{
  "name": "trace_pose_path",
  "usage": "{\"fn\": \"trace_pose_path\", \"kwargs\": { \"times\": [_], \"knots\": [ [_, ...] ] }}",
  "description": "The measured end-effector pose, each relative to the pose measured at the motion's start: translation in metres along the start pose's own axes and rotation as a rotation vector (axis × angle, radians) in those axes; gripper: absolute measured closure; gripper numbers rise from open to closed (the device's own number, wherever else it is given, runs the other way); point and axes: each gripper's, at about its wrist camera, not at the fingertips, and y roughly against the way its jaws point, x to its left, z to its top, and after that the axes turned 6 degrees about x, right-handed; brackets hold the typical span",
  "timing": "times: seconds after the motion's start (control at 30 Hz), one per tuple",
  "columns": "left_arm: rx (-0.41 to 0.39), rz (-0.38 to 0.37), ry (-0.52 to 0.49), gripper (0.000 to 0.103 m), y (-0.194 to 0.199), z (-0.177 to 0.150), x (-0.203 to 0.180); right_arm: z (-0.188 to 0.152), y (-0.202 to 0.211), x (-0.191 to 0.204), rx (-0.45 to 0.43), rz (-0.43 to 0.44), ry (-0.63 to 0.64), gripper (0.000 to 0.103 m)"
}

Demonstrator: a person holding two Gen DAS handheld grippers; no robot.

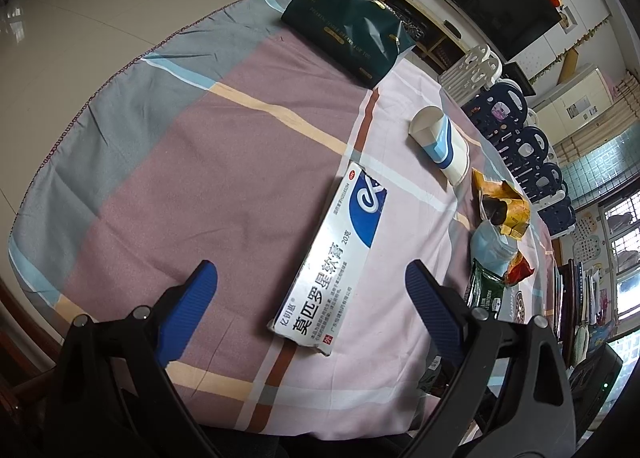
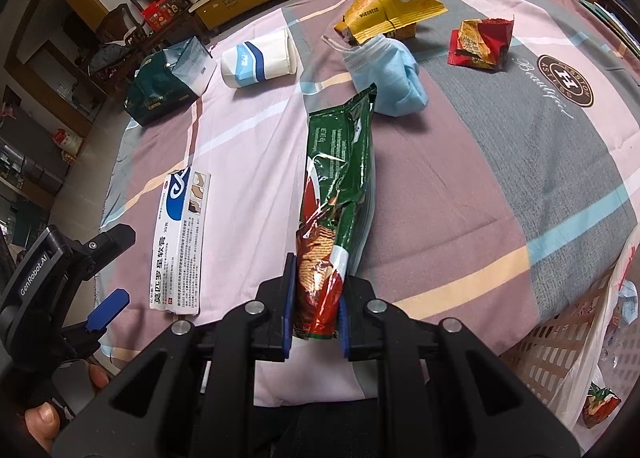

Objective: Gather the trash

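Two grippers: right (image 2: 315, 324) jaws clamp green wrapper (image 2: 340, 194), left (image 1: 310, 298) jaws released nr box (image 1: 332, 258).

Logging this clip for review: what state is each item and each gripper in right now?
Left gripper: open, empty, hovering over the ointment box.
Right gripper: shut on green wafer wrapper.
Green wafer wrapper: clamped at one end.
Ointment box: lying flat.
Paper cup: tipped on its side.
Blue face mask: crumpled.
Yellow snack bag: crumpled.
Red wrapper: crumpled, torn open.
Basket: bag-lined, trash inside.
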Motion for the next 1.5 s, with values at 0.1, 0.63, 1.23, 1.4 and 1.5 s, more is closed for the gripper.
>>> {"fn": "trace_pose_path", "kwargs": {
  "times": [0.1, 0.63, 1.23, 1.4, 1.5],
  "knots": [
    [-0.007, -0.052, 0.032, 0.008, 0.004, 0.001, 0.007, 0.0, 0.0, 0.0, 0.001, 0.001, 0.0, 0.085],
    [0.057, 0.14, -0.194, 0.008, -0.018, -0.006, -0.031, 0.0, 0.001, -0.009, -0.004, 0.049, -0.042, 0.085],
    [0.141, 0.287, -0.312, 0.043, -0.04, -0.013, -0.042, 0.001, 0.0, -0.012, -0.005, 0.055, -0.056, 0.085],
    [0.127, 0.299, -0.328, 0.056, -0.038, -0.017, -0.045, 0.001, 0.0, -0.012, -0.005, 0.054, -0.057, 0.085],
    [0.111, 0.3, -0.328, 0.057, -0.035, -0.017, -0.046, 0.001, 0.0, -0.012, -0.005, 0.054, -0.057, 0.085]
  ]
}}
